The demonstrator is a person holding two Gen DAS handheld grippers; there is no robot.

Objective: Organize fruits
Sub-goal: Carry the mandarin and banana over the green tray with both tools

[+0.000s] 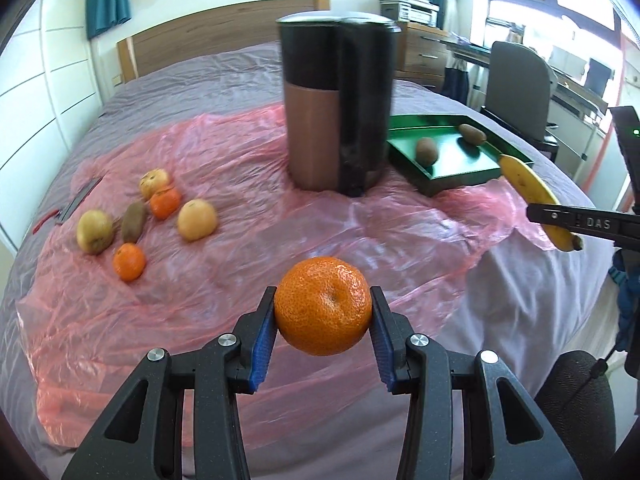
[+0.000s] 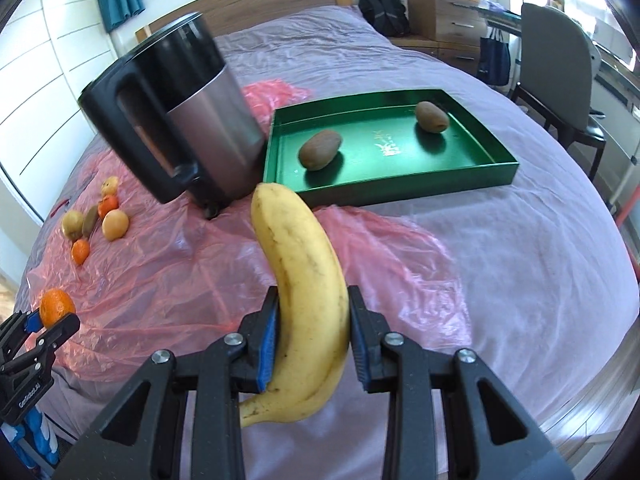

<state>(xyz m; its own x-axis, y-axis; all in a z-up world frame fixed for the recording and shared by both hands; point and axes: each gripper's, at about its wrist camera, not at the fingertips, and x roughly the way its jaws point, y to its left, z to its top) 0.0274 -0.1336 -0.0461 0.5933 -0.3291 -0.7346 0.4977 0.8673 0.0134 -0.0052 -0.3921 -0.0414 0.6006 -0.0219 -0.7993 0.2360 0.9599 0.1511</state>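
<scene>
Aloft above pink plastic sheet (image 1: 224,280): dimpled, glossy mandarin (image 1: 323,306) pinched by left gripper (image 1: 323,312); freckled yellow banana (image 2: 304,308) clamped by right gripper (image 2: 310,328), near green tray (image 2: 400,190).

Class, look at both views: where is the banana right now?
The banana is held off the bed in the right gripper, near the green tray. In the left wrist view it shows at the far right, just before the tray's corner.
</scene>
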